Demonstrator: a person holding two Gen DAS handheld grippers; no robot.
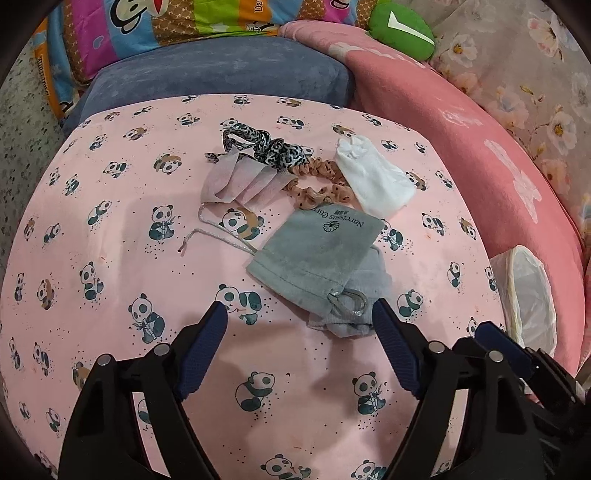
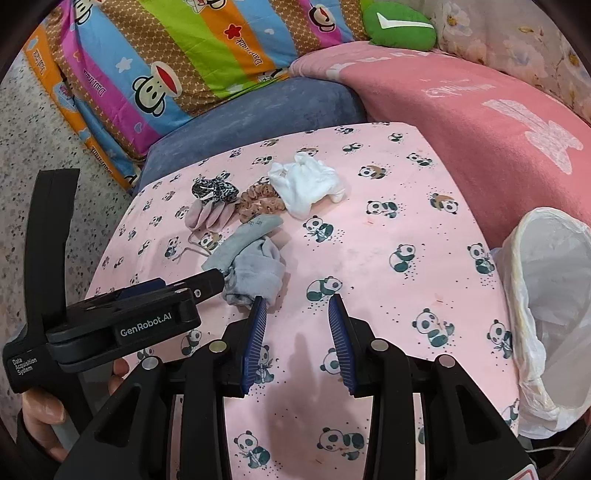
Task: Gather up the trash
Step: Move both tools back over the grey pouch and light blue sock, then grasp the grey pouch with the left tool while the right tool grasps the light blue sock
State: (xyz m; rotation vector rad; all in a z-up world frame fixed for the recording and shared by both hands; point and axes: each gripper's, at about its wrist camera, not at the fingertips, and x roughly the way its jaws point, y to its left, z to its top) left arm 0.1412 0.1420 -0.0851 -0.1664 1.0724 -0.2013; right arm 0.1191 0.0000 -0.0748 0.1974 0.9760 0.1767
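Observation:
A small heap of items lies on the pink panda-print cloth (image 1: 110, 229). It holds a grey drawstring pouch (image 1: 314, 251) on a crumpled grey sock (image 1: 365, 291), a pink face mask (image 1: 240, 181), a leopard scrunchie (image 1: 266, 147), a peach scrunchie (image 1: 317, 184) and a white glove (image 1: 373, 181). My left gripper (image 1: 299, 310) is open just in front of the sock, its right finger beside the sock's edge, gripping nothing. In the right wrist view the left gripper (image 2: 218, 278) reaches the sock (image 2: 258, 273) from the left. My right gripper (image 2: 297, 299) stands open over bare cloth (image 2: 369, 258), nothing between its fingers.
A bin lined with a white plastic bag (image 2: 546, 295) stands at the cloth's right edge. Behind are a blue cushion (image 1: 221, 74), a striped cartoon pillow (image 2: 166, 66), a pink blanket (image 2: 461, 110) and a green plush (image 2: 399, 26). A hand (image 2: 40, 406) holds the left gripper's handle.

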